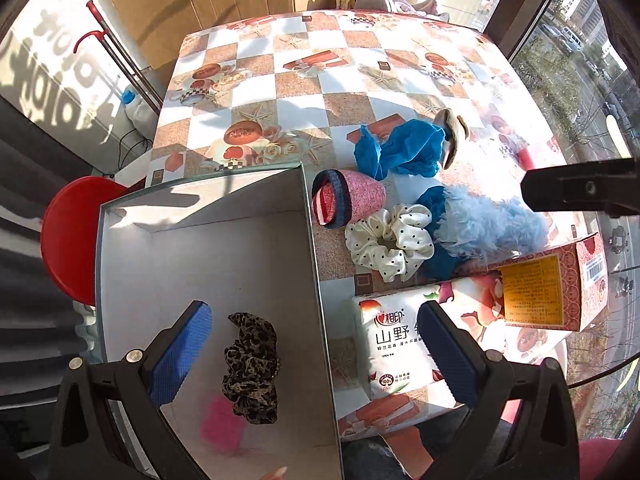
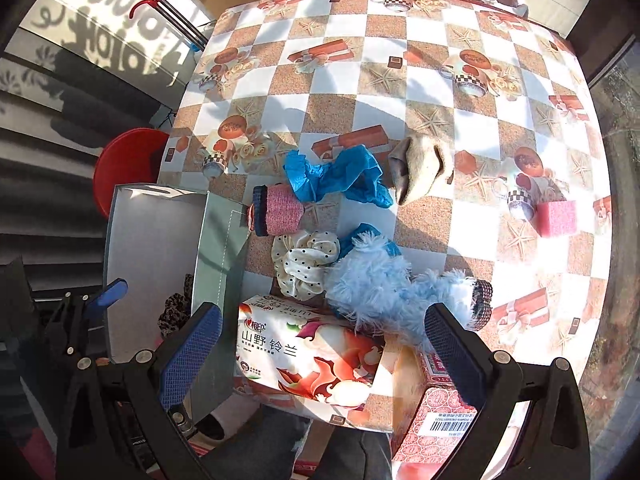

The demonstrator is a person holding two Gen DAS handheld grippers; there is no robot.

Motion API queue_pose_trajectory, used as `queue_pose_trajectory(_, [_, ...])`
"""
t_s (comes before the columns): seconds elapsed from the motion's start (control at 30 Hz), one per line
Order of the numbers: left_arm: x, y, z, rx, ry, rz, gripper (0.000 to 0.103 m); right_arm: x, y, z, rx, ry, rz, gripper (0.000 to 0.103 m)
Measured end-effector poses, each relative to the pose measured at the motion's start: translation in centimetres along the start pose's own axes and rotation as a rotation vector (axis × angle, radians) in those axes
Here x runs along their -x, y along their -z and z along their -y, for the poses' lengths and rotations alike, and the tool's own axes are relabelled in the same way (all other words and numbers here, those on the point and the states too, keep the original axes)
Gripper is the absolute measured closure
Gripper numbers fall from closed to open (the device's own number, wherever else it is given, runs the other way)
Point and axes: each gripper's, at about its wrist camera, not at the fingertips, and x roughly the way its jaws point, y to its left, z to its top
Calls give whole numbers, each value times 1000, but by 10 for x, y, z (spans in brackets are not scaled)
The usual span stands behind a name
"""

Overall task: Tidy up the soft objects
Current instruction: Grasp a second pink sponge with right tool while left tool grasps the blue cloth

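Table (image 2: 400,80) w/ checked cloth fills both views. Grey box (image 1: 160,264) seen lower left, leopard scrunchie (image 1: 251,368) lying inside. Tissue pack (image 2: 312,352), fluffy blue item (image 2: 372,280), dotted scrunchie (image 2: 304,264) clustered lower centre. Left gripper (image 1: 316,352) and right gripper (image 2: 324,352) held wide apart, nothing gripped.
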Motion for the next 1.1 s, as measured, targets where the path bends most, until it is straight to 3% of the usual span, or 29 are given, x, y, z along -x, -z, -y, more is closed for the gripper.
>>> queue_pose_trajectory(0.3, [-34,-72,47,-150,-32,-35,0,26,1,100,-182,-1,12,1])
queue_pose_trajectory(0.57, [-84,-128,70,-170,-28,-121,0,15,-1,176,-293,40,-4,1])
queue_pose_trajectory(0.97, [-153,-155,88,-162,-41,-224,0,-66,-41,252,-194,235,-38,1])
queue_pose_trajectory(1.1, [-163,-160,90,-154,-33,-237,0,-86,-56,270,-132,244,-23,1])
